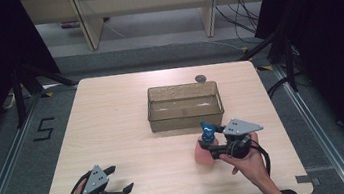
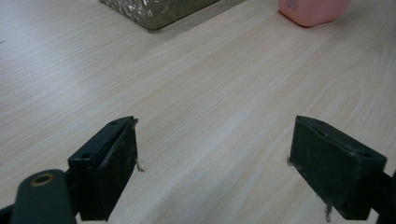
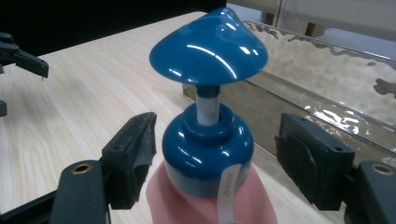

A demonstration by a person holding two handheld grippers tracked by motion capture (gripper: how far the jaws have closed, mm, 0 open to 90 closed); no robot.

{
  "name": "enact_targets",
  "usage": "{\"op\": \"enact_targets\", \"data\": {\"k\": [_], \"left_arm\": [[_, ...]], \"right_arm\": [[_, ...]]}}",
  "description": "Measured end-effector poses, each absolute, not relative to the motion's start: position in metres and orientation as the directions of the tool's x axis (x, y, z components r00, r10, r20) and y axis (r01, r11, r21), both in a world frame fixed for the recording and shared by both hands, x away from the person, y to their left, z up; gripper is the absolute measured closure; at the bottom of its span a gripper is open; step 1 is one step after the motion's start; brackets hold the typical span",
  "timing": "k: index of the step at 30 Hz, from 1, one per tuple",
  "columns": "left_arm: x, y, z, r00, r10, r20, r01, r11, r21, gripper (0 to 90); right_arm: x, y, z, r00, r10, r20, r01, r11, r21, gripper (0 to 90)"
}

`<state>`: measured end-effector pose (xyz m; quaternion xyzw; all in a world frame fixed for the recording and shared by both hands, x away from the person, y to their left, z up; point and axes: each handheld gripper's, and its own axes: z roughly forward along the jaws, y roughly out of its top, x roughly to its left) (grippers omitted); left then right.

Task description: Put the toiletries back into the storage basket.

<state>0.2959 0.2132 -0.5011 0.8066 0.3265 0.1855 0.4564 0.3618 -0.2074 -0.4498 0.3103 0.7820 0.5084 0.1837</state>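
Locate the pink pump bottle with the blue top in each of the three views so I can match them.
High view: pink bottle stands right of centre, at the right gripper.
Left gripper view: its pink base sits at the top right edge.
Right gripper view: centre, between the open jaws.
Shared landmark: the clear bin beside it.

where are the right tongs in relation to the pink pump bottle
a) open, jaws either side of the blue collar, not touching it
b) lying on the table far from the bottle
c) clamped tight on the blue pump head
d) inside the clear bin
a: in the right gripper view the right tongs stand open, with a gap between each jaw and the blue collar of the pink pump bottle.
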Motion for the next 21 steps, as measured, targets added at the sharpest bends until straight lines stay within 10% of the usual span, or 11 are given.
{"op": "enact_targets", "data": {"k": [21], "left_arm": [[0.2929,0.2137,-0.4987,0.723,0.690,0.013,0.341,-0.374,0.862,14.8]], "right_arm": [[0.3614,-0.2054,-0.4561,-0.745,0.665,0.049,0.299,0.268,0.916,49.4]]}}
